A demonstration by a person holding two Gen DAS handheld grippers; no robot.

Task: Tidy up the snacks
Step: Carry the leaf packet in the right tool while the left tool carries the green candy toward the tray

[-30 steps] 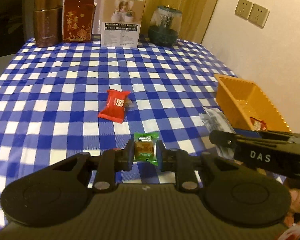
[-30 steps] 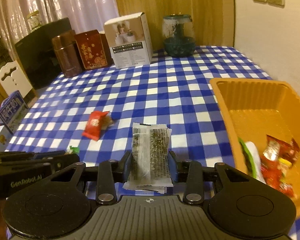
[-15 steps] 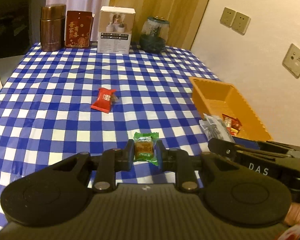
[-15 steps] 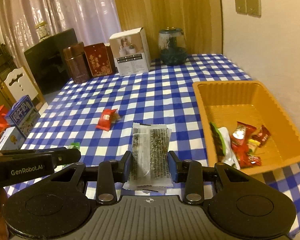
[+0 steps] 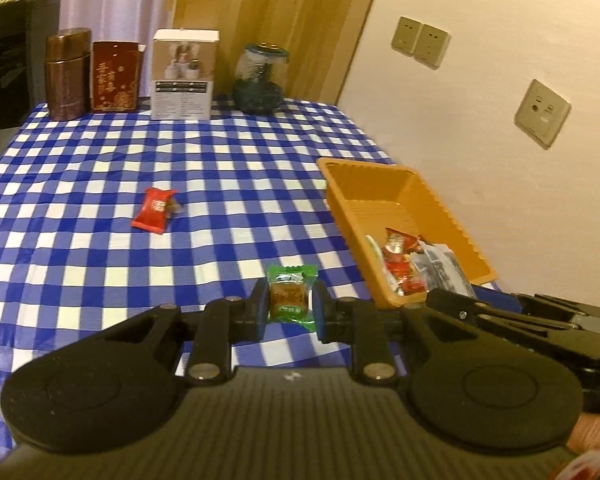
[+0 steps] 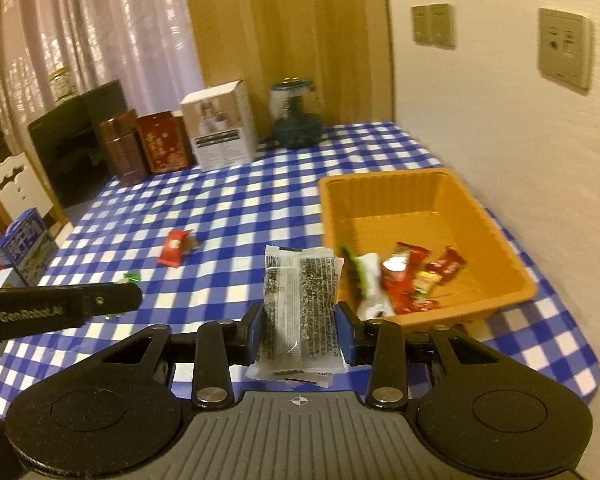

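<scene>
My left gripper (image 5: pixel 291 311) is closed on a small green-wrapped snack (image 5: pixel 290 296), pinched across its middle with the crinkled ends sticking out above and below. My right gripper (image 6: pixel 300 330) is clamped on a clear packet of dark seeded snack (image 6: pixel 300 308), held by its lower half so the top stands up free. Both are lifted above the checked bench (image 5: pixel 100 168), near the orange basket (image 6: pixel 512 280), which already holds several red wrappers and a green-and-white one.

Both packs look very light. I judge the green one to be firm inside, with slick film that could slide if I relax. The clear packet seems flat and floppy, and its contents probably brittle, so I would not squeeze harder. One red snack (image 5: pixel 155 216) lies alone on the bench, well apart from the basket. It looks soft and puffy; I would take it across its short width.
</scene>
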